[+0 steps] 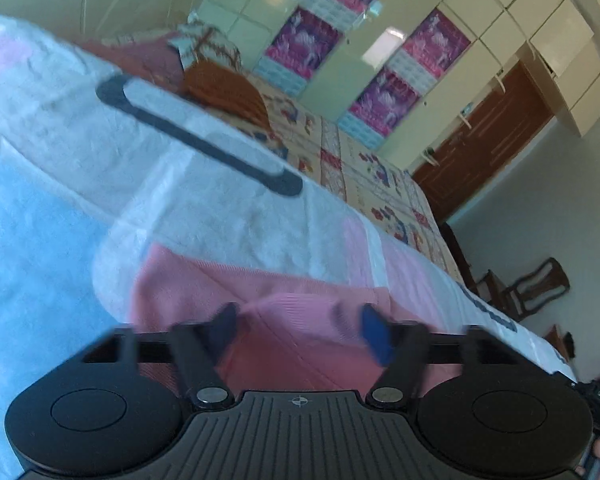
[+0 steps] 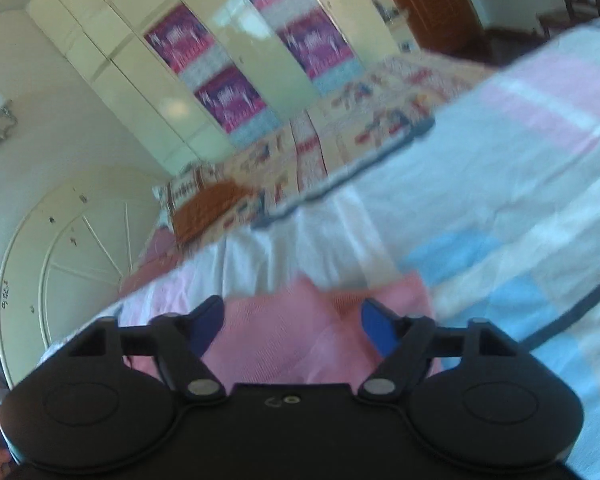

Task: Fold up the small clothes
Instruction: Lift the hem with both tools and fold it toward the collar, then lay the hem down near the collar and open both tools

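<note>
Left wrist view is showing your left gripper (image 1: pixel 298 330) hanging low over a pink knitted garment (image 1: pixel 284 320), and you are holding its blue-padded fingers (image 1: pixel 374 336) wide apart, with the pink fabric lying between and beneath them but no pad pressing on it. That garment is lying on a towel-like blanket (image 1: pixel 228 216) patterned in white, pale blue and pink blocks with a dark grey line running across it, and the blanket is covering the near part of a bed. Beyond it a patterned bedspread (image 1: pixel 364 168) is stretching away toward a cream wardrobe (image 1: pixel 340 72) that is carrying several purple and pink posters, and an orange-brown cushion (image 1: pixel 228 92) is resting near the head of the bed. A brown wooden door and a dark chair are showing at the right edge. Right wrist view is blurred, yet it is showing your right gripper (image 2: pixel 292 326) poised over the same pink knitted garment (image 2: pixel 300 340), which is lying just ahead of the fingers (image 2: pixel 374 326) and spreading under them. You are keeping these jaws parted as well, with the cloth between them and neither pad clamping it. The blanket (image 2: pixel 500 200) is filling the right side here, the patterned bedspread (image 2: pixel 340 128) is lying behind it, and the wardrobe (image 2: pixel 148 92) with its posters is standing beyond.
</note>
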Motion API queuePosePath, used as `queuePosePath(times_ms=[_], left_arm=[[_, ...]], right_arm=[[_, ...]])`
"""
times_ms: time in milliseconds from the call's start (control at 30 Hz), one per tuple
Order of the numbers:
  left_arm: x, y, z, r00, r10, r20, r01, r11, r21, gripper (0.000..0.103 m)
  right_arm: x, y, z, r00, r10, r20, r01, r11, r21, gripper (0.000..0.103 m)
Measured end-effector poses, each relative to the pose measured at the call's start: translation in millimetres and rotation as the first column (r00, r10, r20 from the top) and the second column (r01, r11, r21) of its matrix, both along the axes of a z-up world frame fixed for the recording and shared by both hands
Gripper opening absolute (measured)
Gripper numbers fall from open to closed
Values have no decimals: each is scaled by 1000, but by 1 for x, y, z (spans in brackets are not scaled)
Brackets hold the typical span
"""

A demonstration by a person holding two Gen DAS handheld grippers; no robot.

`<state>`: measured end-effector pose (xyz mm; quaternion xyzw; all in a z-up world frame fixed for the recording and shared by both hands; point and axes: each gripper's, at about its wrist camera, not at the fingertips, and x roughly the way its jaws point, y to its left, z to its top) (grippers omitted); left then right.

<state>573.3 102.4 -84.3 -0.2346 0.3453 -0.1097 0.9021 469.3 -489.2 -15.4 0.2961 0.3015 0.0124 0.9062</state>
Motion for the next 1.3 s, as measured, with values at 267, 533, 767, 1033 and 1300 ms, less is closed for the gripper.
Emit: queuePosePath(times_ms=[267, 533, 767, 1033, 1300], left_arm=[[11, -22, 17, 972, -227, 65, 190, 914, 360, 90], [19, -67, 3, 933, -360, 6, 283, 743, 607, 66], [-17, -47, 21, 955, -167, 246, 18, 858, 514, 7], [10, -53, -11, 992, -86, 95, 20, 835, 550, 7], [-13, -65, 13, 973, -103, 206, -31, 826, 563, 85]], right_arm=[[9, 7, 4, 991, 104, -85, -120, 969, -218, 50], [21, 44, -9, 965, 194, -179, -252, 877, -410, 23], [-1, 50, 7, 982, 187, 3, -161, 851, -501, 9], [26, 47, -21, 992, 109, -64, -126, 868, -481, 9], [15, 55, -6, 998, 55, -19, -57, 861, -505, 52]])
